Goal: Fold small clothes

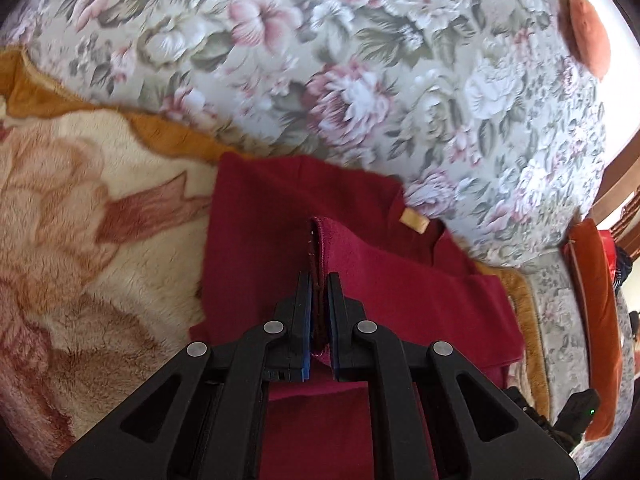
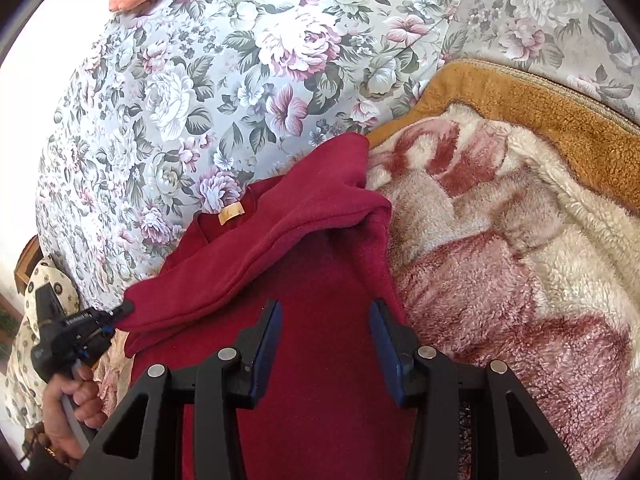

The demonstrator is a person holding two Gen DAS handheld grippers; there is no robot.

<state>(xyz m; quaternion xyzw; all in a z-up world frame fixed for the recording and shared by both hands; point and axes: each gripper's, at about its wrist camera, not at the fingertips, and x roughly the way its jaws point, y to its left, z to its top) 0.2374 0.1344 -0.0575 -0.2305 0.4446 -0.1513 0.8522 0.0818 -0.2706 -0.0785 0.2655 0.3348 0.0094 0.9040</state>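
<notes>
A dark red top (image 1: 288, 208) with a small tan neck label (image 1: 414, 220) lies on the bed, partly folded. My left gripper (image 1: 319, 280) is shut on a raised fold of its edge, the cloth pinched between the blue pads. In the right wrist view the red top (image 2: 320, 280) has a sleeve laid across it, and the left gripper (image 2: 120, 312) holds that sleeve's end at the left, a hand below it. My right gripper (image 2: 325, 310) hovers over the red cloth with its jaws apart and nothing between them.
A floral bedspread (image 1: 360, 80) covers the far half of the bed. A cream and red plush blanket (image 2: 520, 240) with a brown border (image 2: 520, 112) lies under and right of the top. An orange cushion (image 1: 588, 32) sits far back. A person's patterned sleeve (image 2: 24, 360) shows at left.
</notes>
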